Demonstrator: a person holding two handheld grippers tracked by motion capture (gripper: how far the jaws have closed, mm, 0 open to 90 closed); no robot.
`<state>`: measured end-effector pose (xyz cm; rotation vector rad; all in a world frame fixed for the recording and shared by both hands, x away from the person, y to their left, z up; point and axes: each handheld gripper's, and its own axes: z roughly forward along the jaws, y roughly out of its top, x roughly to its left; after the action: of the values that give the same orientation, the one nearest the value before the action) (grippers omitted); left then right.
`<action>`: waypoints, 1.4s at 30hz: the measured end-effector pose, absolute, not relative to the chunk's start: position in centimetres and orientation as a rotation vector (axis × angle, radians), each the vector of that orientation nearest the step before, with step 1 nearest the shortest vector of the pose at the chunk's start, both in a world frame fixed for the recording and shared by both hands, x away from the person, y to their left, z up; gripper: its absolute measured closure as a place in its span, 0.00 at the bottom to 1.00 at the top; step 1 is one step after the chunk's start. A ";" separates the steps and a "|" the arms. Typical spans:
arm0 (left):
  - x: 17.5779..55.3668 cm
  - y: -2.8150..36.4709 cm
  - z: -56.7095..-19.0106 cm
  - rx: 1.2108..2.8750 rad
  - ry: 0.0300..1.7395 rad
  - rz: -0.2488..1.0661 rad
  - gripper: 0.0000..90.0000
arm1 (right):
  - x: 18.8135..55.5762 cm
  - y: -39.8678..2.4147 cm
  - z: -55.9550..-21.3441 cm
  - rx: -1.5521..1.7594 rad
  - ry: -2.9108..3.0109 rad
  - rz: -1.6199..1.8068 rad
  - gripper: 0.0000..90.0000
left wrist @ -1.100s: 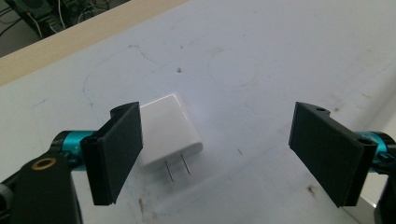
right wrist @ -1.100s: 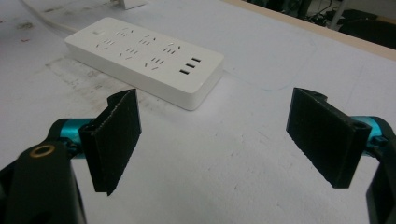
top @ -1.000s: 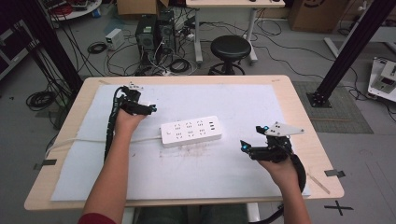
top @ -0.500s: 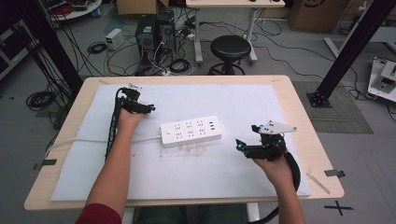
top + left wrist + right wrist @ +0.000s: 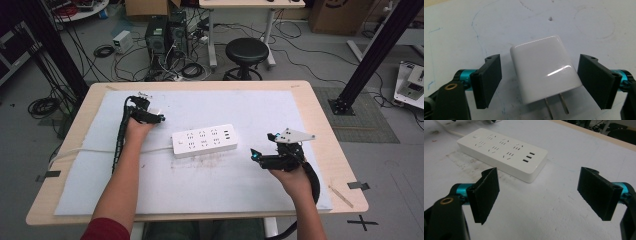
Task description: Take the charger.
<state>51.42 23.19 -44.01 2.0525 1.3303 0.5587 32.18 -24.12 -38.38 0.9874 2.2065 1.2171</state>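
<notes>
A small white plug adapter [image 5: 545, 68] lies on the white mat with its two metal prongs pointing toward the camera. My left gripper [image 5: 539, 58] straddles it. Its jaws have just been closing, but a gap remains on each side, so the pads [image 5: 487, 80] do not touch the adapter. From above, the left gripper [image 5: 158, 118] sits at the mat's far left. A white power strip [image 5: 204, 140] lies in the middle, its cord running off to the left. My right gripper [image 5: 263, 146] hovers to the right of the power strip [image 5: 501, 151], open with nothing between its jaws.
The white mat [image 5: 210, 190] covers most of the wooden table [image 5: 330, 125]. Smudges mark the mat just in front of the strip. Beyond the table stand a black stool [image 5: 246, 52] and computer cases amid floor cables.
The left gripper has sunk slightly toward the mat. The right gripper has edged a little left, toward the strip.
</notes>
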 end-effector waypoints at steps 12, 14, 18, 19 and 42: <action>51.4 22.7 -44.1 2.073 1.334 0.570 0.33 | 32.0 -24.6 -38.4 1.002 2.199 1.216 0.20; 51.4 22.7 -44.1 2.058 1.346 0.567 0.35 | 32.0 -24.6 -38.4 1.001 2.200 1.218 0.20; 51.4 22.8 -44.1 2.047 1.356 0.546 0.39 | 32.0 -24.6 -38.5 1.000 2.199 1.219 0.20; 51.4 22.8 -44.1 2.046 1.351 0.544 0.43 | 32.0 -24.6 -38.5 1.000 2.201 1.217 0.20; 47.1 24.1 -37.7 2.004 1.182 0.565 0.47 | 31.8 -24.8 -37.1 0.973 2.211 1.244 0.20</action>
<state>47.13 24.09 -37.73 2.0038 1.1815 0.5646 31.82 -24.75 -37.12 0.9731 2.2113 1.2438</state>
